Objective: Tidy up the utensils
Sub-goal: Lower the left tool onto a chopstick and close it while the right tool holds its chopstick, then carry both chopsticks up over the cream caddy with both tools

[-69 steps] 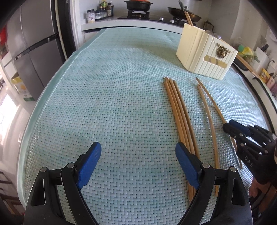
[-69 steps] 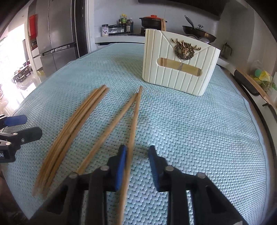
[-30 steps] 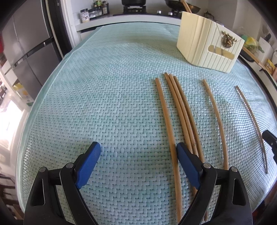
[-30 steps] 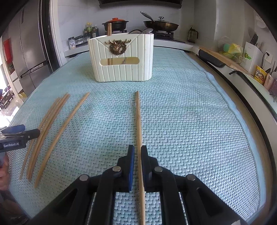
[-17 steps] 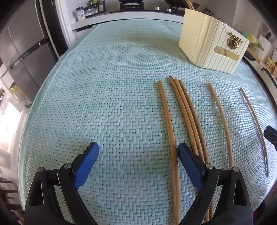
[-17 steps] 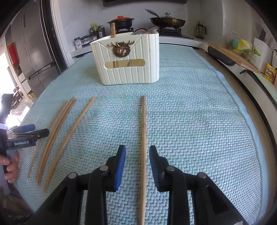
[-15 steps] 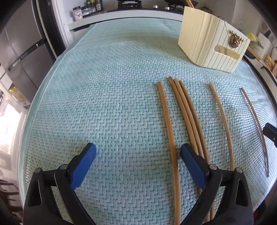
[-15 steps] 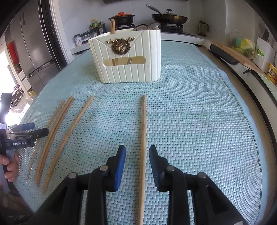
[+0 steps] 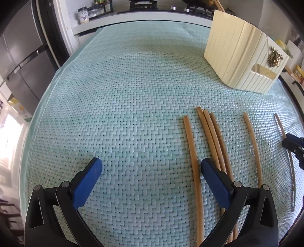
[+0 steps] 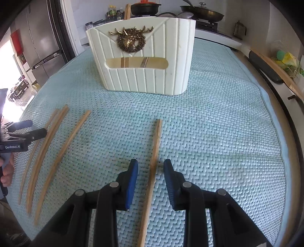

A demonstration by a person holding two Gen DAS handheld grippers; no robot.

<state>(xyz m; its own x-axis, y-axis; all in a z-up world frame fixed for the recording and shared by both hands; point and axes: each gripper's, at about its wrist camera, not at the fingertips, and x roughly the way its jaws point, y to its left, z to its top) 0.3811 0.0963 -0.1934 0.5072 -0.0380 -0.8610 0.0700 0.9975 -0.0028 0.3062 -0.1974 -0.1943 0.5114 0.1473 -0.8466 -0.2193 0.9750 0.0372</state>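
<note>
Several wooden chopsticks lie on the green woven mat (image 9: 121, 106). My right gripper (image 10: 150, 165) is open around one chopstick (image 10: 156, 140), which rests on the mat between the blue pads without touching them. My left gripper (image 9: 151, 167) stands wide open above bare mat; a single chopstick (image 9: 191, 148) lies just inside its right finger and a bundle of three (image 9: 211, 133) beyond it. Another chopstick (image 9: 252, 142) lies further right. The cream utensil holder (image 10: 140, 62) with a brass stag emblem stands upright at the back, with chopsticks inside.
A fridge (image 9: 22, 62) stands to the left of the table. Behind the holder a stove carries a pot (image 10: 145, 7) and a pan (image 10: 203, 10). A wooden board (image 10: 275, 70) lies on the right counter. A person's hand (image 10: 5, 171) holds the left gripper.
My right gripper has opened off the chopstick it held, which now lies on the mat. It has moved nearer the holder. My left gripper has shifted along the mat and opened slightly wider.
</note>
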